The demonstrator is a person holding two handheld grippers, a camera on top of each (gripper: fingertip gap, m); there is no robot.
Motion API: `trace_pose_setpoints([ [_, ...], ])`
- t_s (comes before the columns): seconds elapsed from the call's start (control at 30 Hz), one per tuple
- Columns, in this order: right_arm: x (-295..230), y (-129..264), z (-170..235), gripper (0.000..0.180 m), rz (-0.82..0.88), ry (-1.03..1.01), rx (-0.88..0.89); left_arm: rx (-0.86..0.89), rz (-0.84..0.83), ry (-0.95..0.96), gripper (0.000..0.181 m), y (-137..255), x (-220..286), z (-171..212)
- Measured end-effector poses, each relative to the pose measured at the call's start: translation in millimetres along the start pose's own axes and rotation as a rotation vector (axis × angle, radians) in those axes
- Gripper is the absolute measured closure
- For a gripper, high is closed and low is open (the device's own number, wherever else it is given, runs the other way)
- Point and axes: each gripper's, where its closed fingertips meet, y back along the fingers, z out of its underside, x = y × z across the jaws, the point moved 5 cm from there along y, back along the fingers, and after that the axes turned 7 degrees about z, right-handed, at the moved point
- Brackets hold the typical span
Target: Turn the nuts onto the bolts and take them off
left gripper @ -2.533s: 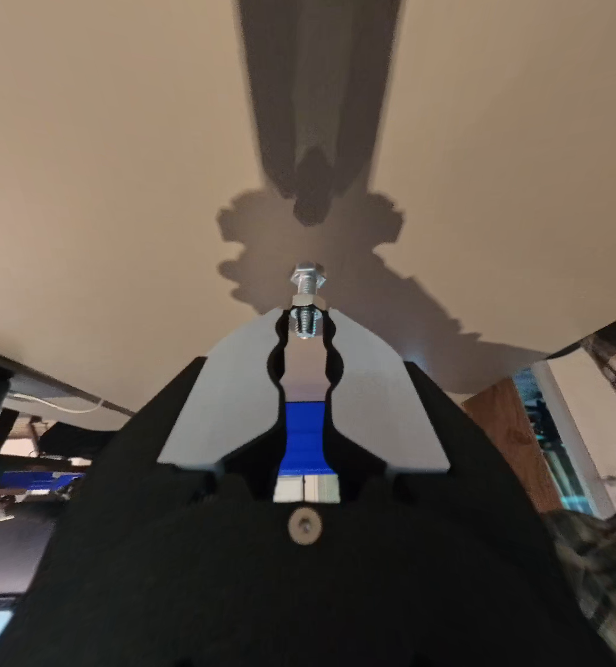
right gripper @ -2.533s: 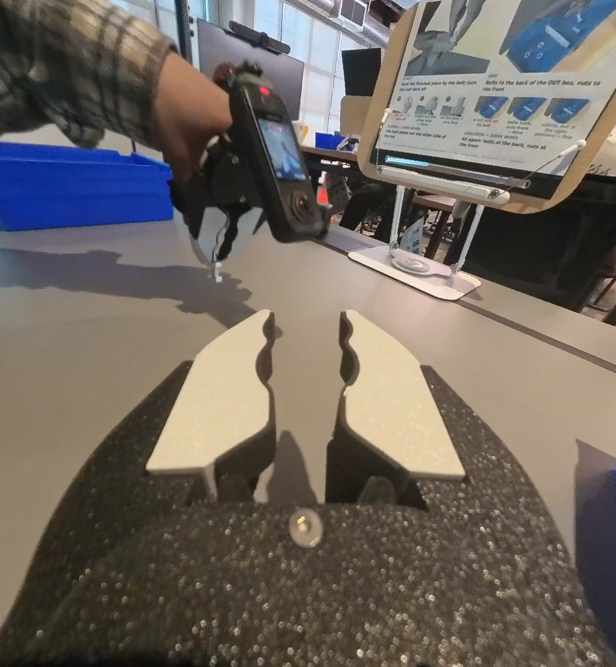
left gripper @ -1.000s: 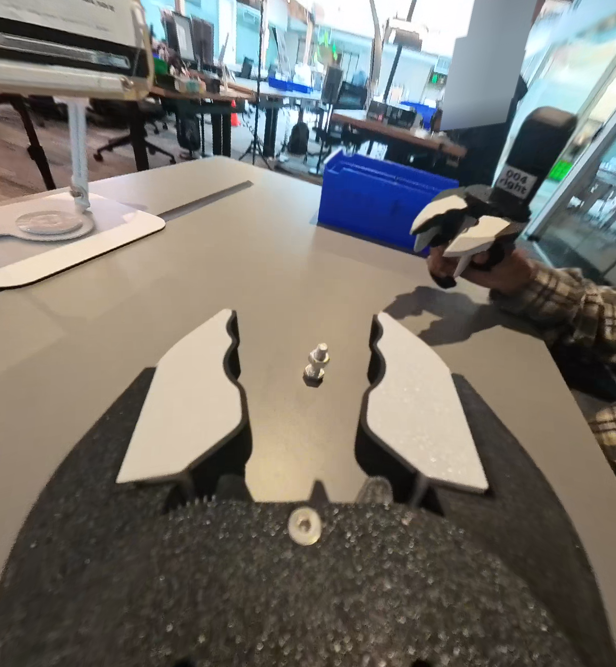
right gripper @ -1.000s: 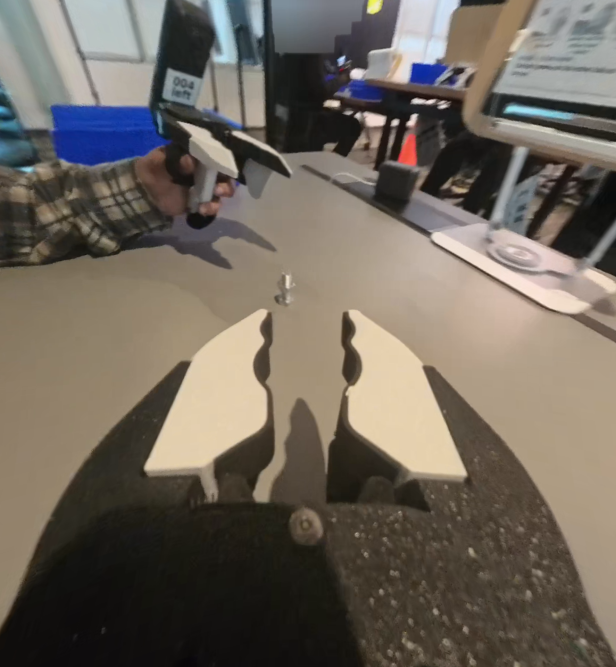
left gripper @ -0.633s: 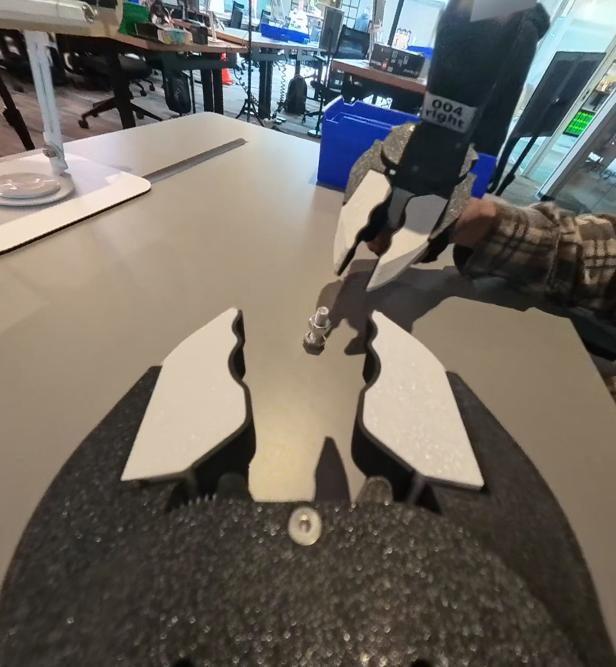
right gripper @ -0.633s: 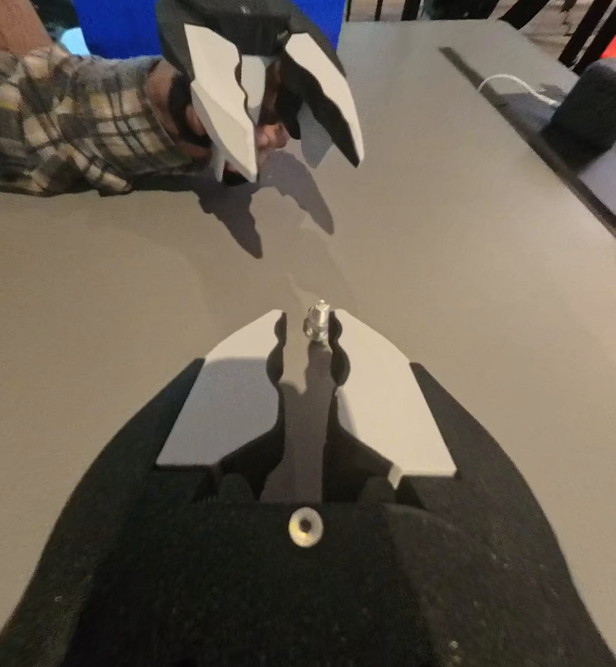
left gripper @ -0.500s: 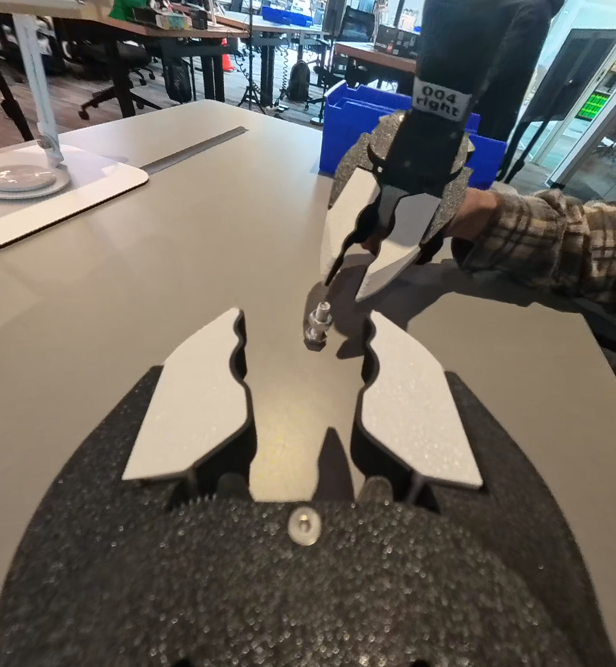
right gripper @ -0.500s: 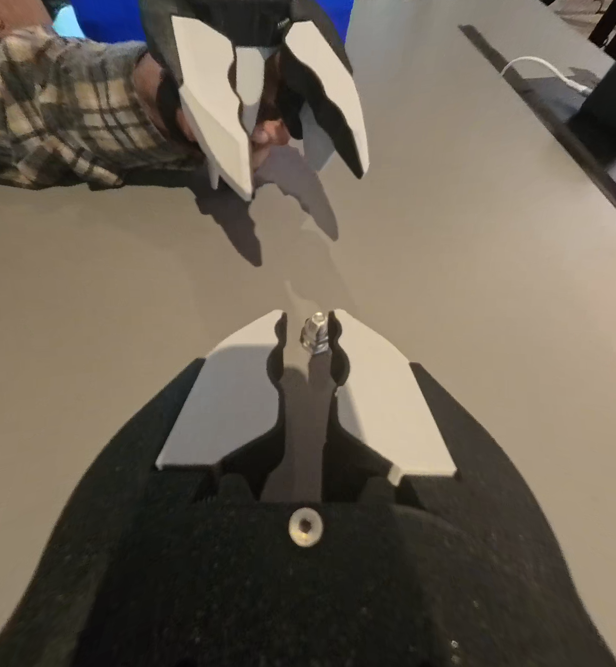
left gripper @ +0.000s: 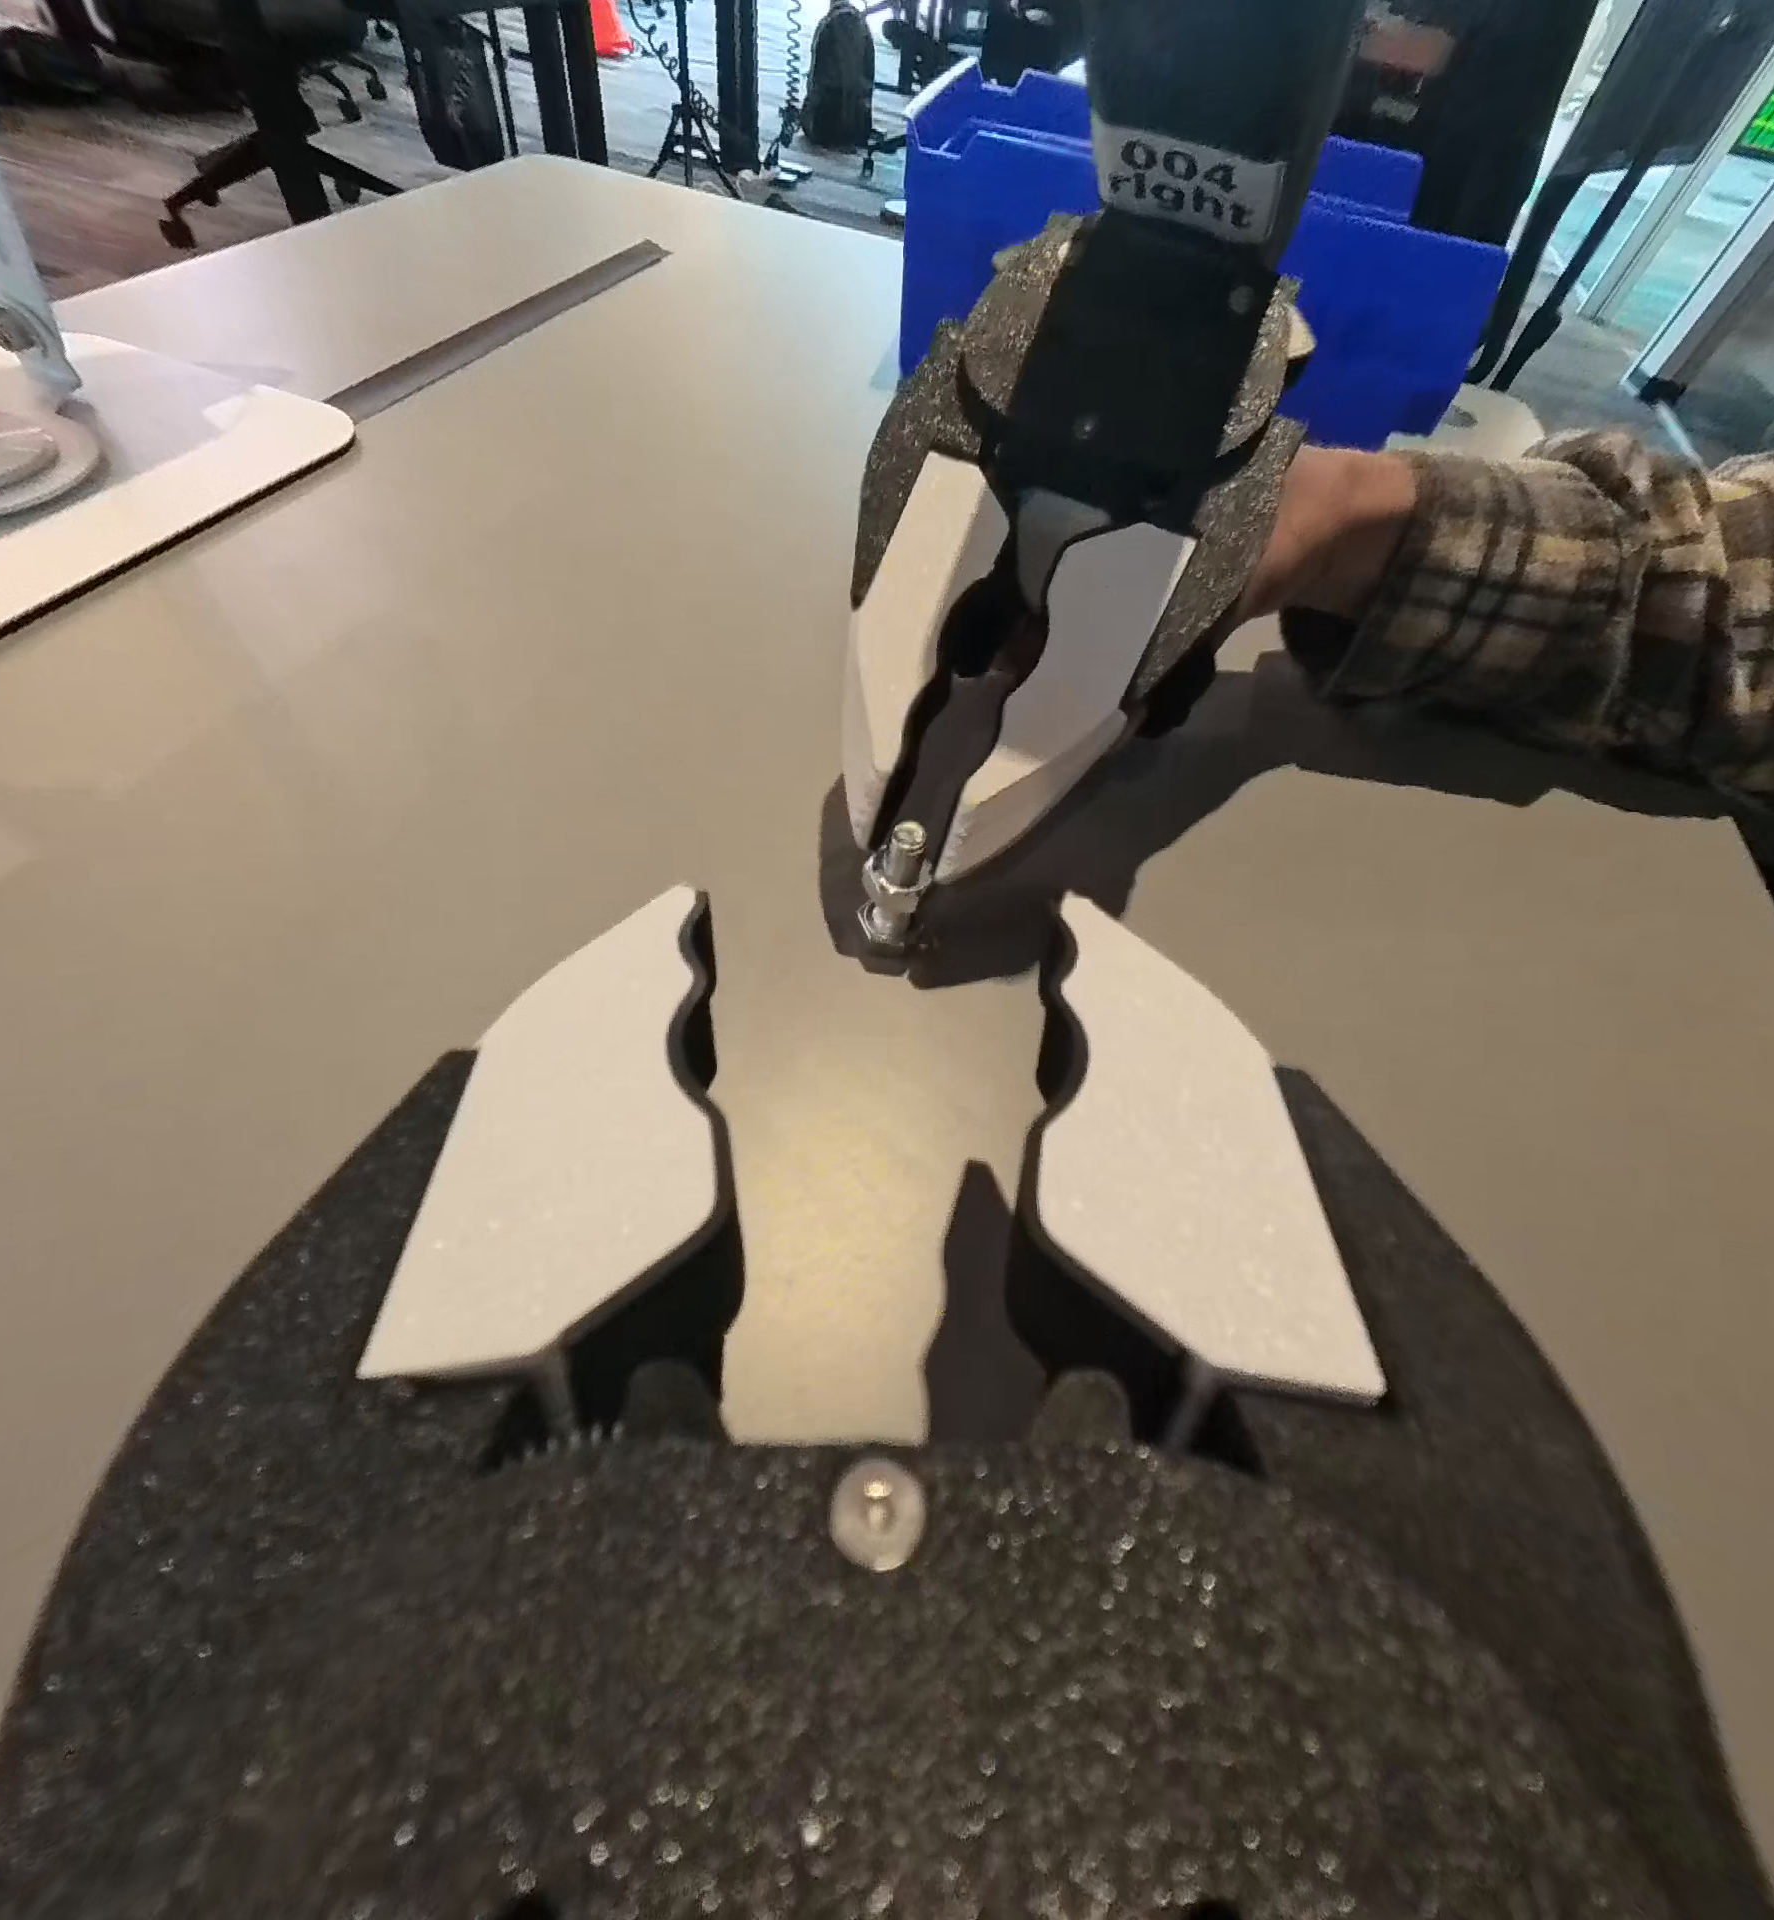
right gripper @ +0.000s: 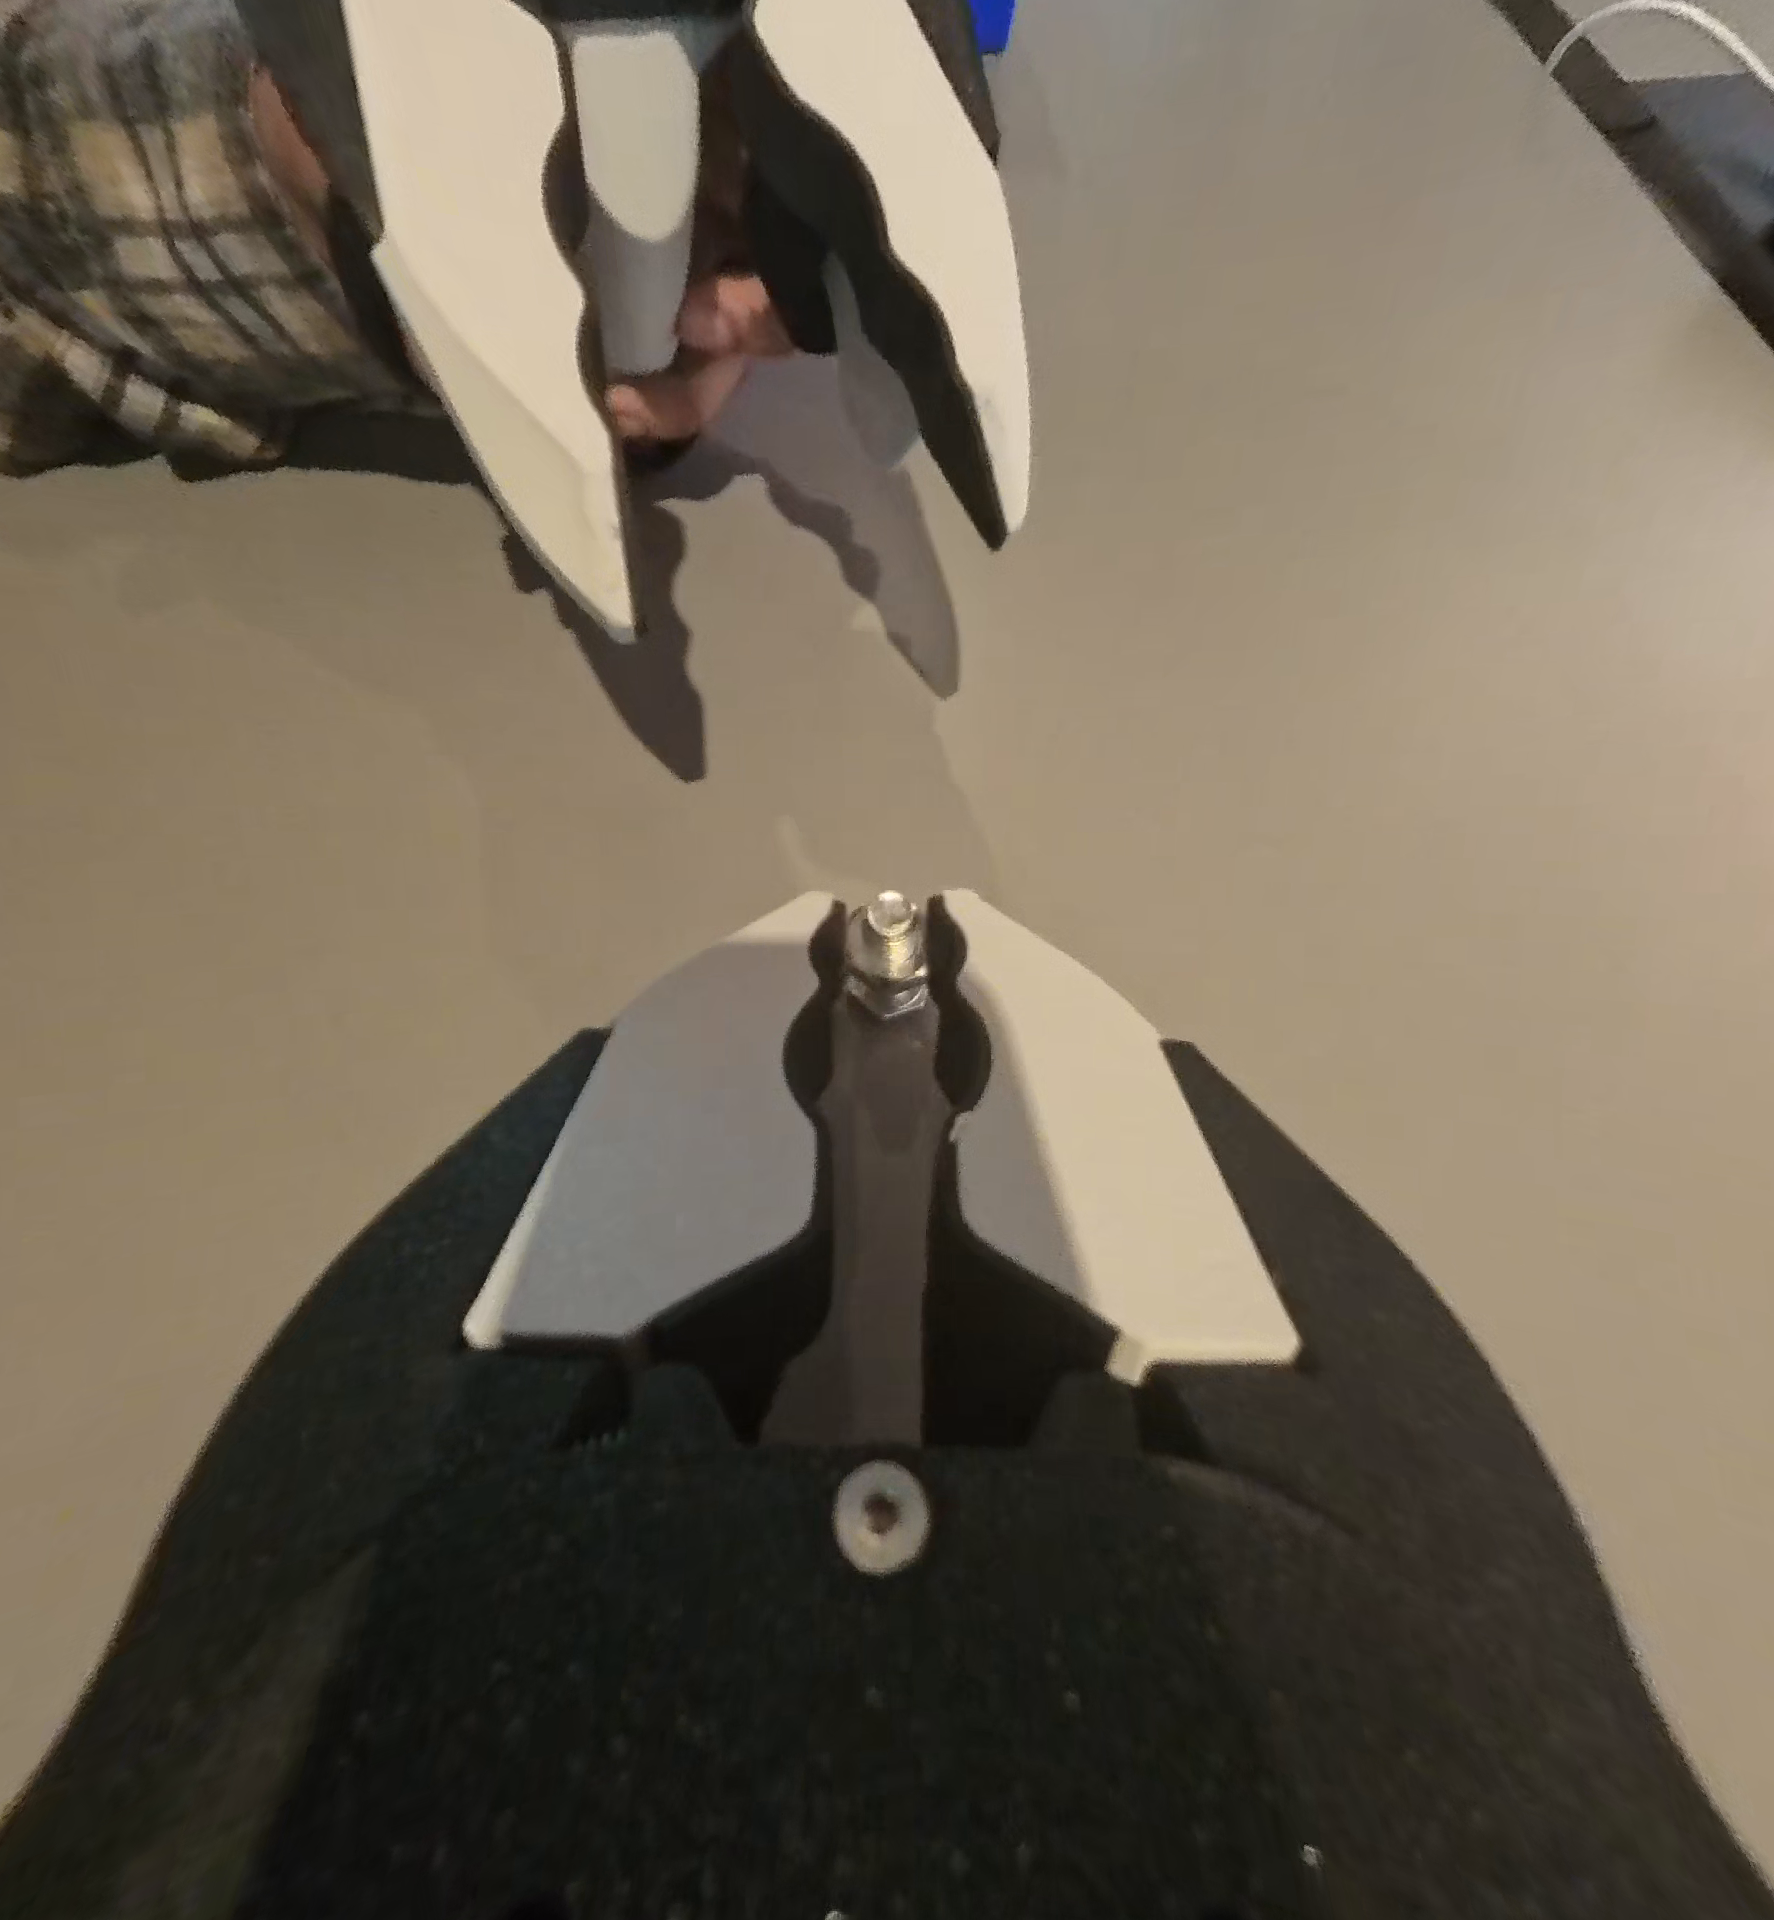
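A silver bolt (left gripper: 891, 902) stands head-down on the grey table (left gripper: 395, 727), with a nut (left gripper: 895, 881) partway up its shank. My right gripper (left gripper: 914, 852) comes down from above, and its fingertips close on the bolt's upper end at the nut. In the right wrist view the bolt (right gripper: 888, 961) sits in the notch between the nearly closed fingers of my right gripper (right gripper: 885, 902). My left gripper (left gripper: 880, 900) is open and empty, low over the table just in front of the bolt. It also shows in the right wrist view (right gripper: 810, 571), facing me.
A blue bin (left gripper: 1382, 270) stands behind the right gripper. A white stand base (left gripper: 135, 468) lies at the far left beside a dark strip (left gripper: 509, 312) in the table. A hand with a plaid sleeve (left gripper: 1589, 592) holds the right gripper. The table's edge runs along the right. The left gripper's tips are roughly 5 cm from the right gripper's.
The left gripper set the bolt down upright, let go and drew back. The right gripper swung over, came down on the bolt and narrowed its fingers around it.
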Motion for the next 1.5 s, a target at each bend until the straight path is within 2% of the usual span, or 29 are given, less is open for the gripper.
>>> trace_pose_setpoints([
  [0.3, 4.3, 12.8, -9.6, 0.17, -0.016, -0.054, 0.082, -0.014, 0.003, -0.004, 0.121, -4.9, 2.2, -0.2],
  [0.47, -2.2, 47.6, -62.8, 0.17, -0.107, -0.042, 0.166, 0.044, 0.025, 0.021, 0.122, -9.0, 8.4, -8.4],
  [0.67, -16.4, 54.9, -101.5, 0.17, -0.152, 0.017, 0.126, 0.149, 0.039, -0.009, 0.125, -8.4, 23.8, -26.5],
  [0.87, -18.3, 54.5, -110.2, 0.171, -0.216, -0.069, 0.194, 0.183, 0.076, -0.022, 0.13, -10.3, 34.2, -33.4],
  [1.5, -28.2, 41.9, -108.8, 0.171, -0.247, -0.017, 0.131, 0.171, 0.097, -0.083, 0.152, -13.4, 48.8, -38.2],
])
